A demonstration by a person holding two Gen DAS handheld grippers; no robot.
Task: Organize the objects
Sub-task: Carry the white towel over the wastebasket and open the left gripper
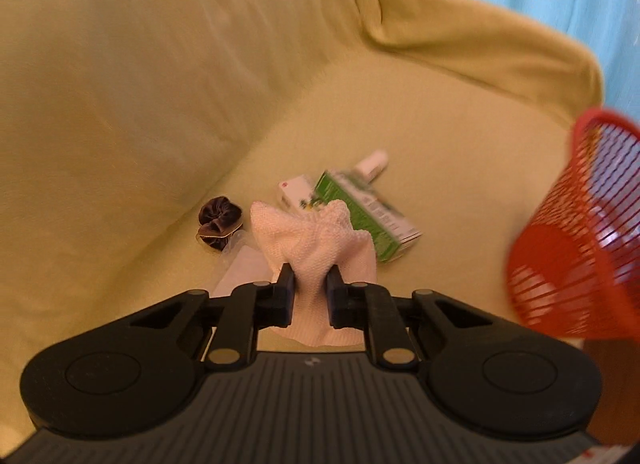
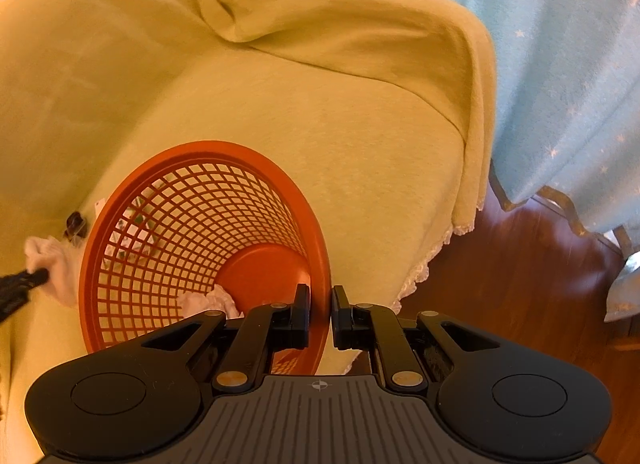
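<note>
My left gripper [image 1: 311,278] is shut on a white knitted sock [image 1: 316,240], lifted above the sofa seat. Behind it on the seat lie a green and white box [image 1: 366,212], a small white box [image 1: 296,190], a white tube [image 1: 374,162], a dark scrunchie [image 1: 219,220] and a clear plastic wrapper [image 1: 240,268]. My right gripper [image 2: 320,300] is shut on the rim of a red mesh basket [image 2: 200,248], held tilted over the seat. A white cloth piece [image 2: 212,302] lies inside the basket. The left gripper with the sock [image 2: 52,264] shows at the left edge of the right wrist view.
A yellow-green cover drapes the sofa [image 1: 160,64] and its armrest [image 2: 360,32]. A light blue starred curtain [image 2: 560,64] hangs to the right above a brown wooden floor [image 2: 520,264]. The red basket [image 1: 576,232] hangs at the right of the left wrist view.
</note>
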